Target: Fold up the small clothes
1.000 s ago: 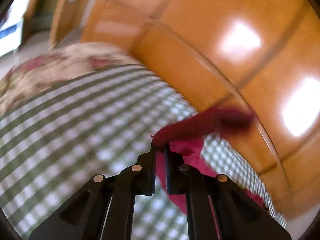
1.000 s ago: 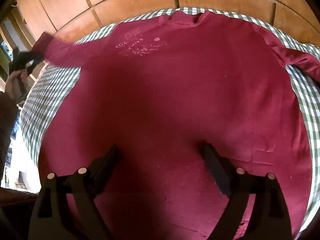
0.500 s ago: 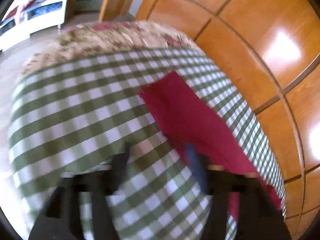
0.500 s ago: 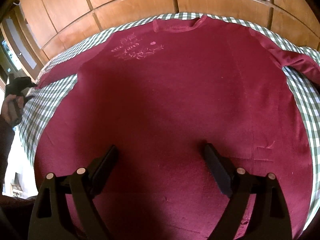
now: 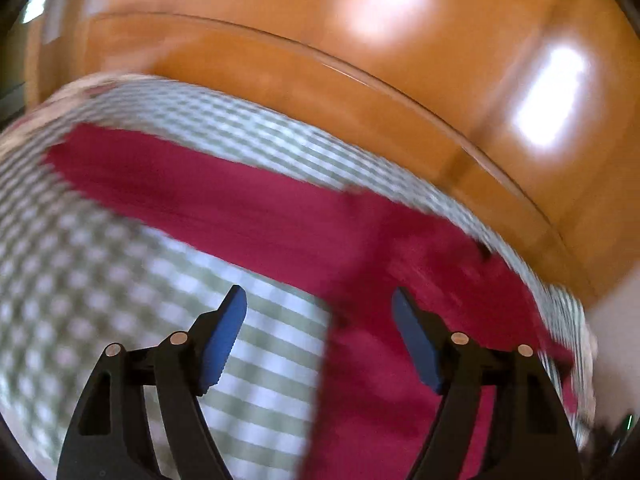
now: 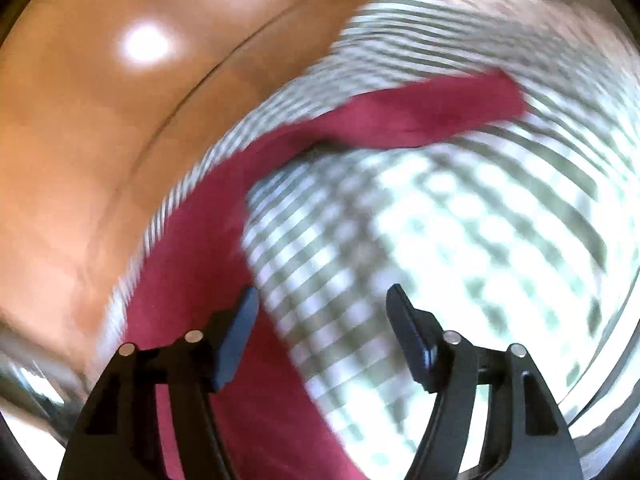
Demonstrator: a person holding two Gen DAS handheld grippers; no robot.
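Note:
A dark red long-sleeved shirt (image 5: 360, 248) lies flat on a green-and-white checked cloth (image 5: 120, 280). In the left wrist view its left sleeve stretches out to the left. My left gripper (image 5: 318, 300) is open and empty above the sleeve's armpit. In the right wrist view the shirt's right sleeve (image 6: 420, 116) runs up and to the right over the checked cloth (image 6: 460, 240). My right gripper (image 6: 322, 296) is open and empty above the cloth beside the shirt's edge. Both views are blurred.
A glossy orange wooden headboard (image 5: 360, 80) rises right behind the cloth; it also shows in the right wrist view (image 6: 100, 140). A floral cover (image 5: 60, 92) shows at the far left edge.
My left gripper let go of the left sleeve, opened, and swung right toward the shirt body. The sleeve now lies flat. My right gripper swung from the shirt's body toward the right sleeve.

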